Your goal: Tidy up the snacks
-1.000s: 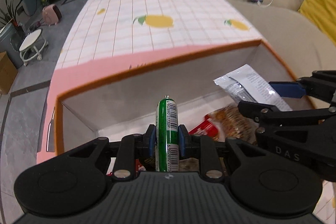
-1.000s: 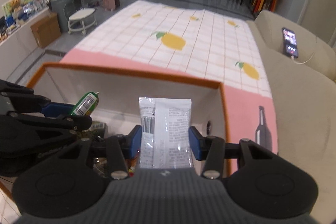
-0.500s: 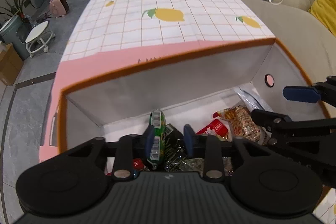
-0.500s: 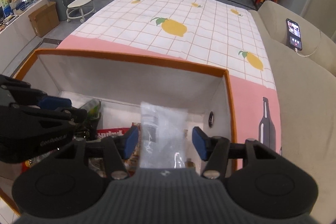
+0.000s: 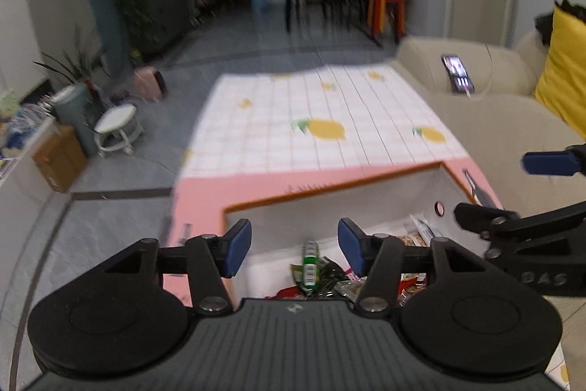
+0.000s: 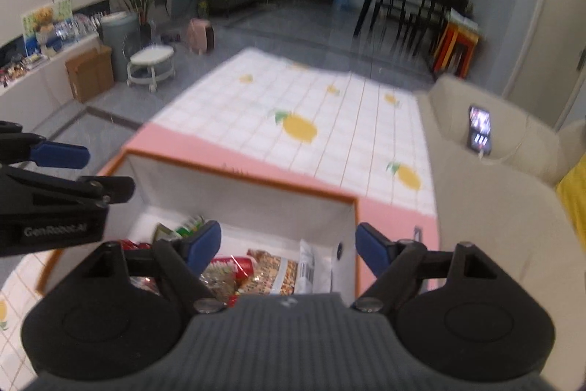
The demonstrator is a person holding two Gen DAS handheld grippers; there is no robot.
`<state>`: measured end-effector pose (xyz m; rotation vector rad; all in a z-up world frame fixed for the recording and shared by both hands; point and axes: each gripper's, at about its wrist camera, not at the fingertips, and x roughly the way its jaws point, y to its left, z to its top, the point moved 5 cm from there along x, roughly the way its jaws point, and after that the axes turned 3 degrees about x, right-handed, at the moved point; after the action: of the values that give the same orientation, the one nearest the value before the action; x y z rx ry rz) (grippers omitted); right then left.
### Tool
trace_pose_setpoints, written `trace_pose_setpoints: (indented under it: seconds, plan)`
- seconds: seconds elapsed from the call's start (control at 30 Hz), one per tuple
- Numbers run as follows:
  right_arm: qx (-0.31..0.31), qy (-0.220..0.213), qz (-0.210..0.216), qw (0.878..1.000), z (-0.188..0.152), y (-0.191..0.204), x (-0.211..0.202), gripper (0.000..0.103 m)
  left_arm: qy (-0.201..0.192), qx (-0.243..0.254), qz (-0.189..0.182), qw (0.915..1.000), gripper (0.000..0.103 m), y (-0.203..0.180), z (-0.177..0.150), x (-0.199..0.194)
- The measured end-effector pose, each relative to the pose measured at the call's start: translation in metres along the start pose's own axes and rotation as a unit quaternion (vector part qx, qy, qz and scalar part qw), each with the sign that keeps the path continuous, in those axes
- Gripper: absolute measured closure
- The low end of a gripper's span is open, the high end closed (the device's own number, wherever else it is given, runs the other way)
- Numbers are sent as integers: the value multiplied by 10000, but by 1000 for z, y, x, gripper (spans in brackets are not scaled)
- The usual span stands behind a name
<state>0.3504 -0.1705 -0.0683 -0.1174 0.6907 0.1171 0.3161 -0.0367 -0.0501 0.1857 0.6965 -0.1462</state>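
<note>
Both claws hang above the storage box (image 5: 329, 196) with nothing in them. On the left claw (image 5: 295, 246) the jaws are spreading apart, and the gap between the blue pads holds only air; the green sausage stick (image 5: 309, 266) lies below in the box, on top of the crinkled wrappers. On the right claw (image 6: 289, 250) the jaws are also widening, with nothing between them; the clear white packet (image 6: 309, 266) leans against the box's right inner wall, just beside a bag of nuts (image 6: 274, 272) and a red wrapper (image 6: 234, 266).

The box sits on a worktop covered by a pink-edged cloth with lemons (image 6: 296, 129), next to a beige sofa (image 5: 494, 120) where a phone (image 6: 479, 131) rests on the arm.

To my eye this is the tail of a drop-off: two snacks are in the box and the hands are free. The cloth beyond the box looks bare of snacks, so the next move would mean finding any loose ones outside these views, then reaching with jaws wide. Whether any remain I cannot tell.
</note>
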Motion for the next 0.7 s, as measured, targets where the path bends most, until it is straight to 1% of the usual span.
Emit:
trace_pose_setpoints:
  seconds: [0.2, 0.3, 0.37, 0.57, 0.63, 0.7]
  plan:
    - [-86, -822, -53, 9966, -6, 13, -91, 18, -502, -241, 115, 9984, 38, 9, -14, -73]
    - [-25, -1112, 8, 9938, -16, 20, -131, 17, -879, -138, 415, 9952, 38, 9, -24, -109]
    - [28, -1292, 90, 9916, -25, 25, -157, 17, -1043, -29, 521, 9932, 37, 4, -32, -130]
    - [-50, -1770, -140, 9841, -66, 43, -218, 17, -1227, 2, 412, 9916, 34, -7, -62, -172]
    - [-14, -1864, -165, 9823, -81, 49, -231, 17, -1253, -85, 426, 9912, 33, -7, -73, -181]
    - [8, -1949, -256, 9805, -95, 56, -245, 17, -1266, -181, 402, 9910, 29, -7, -83, -189]
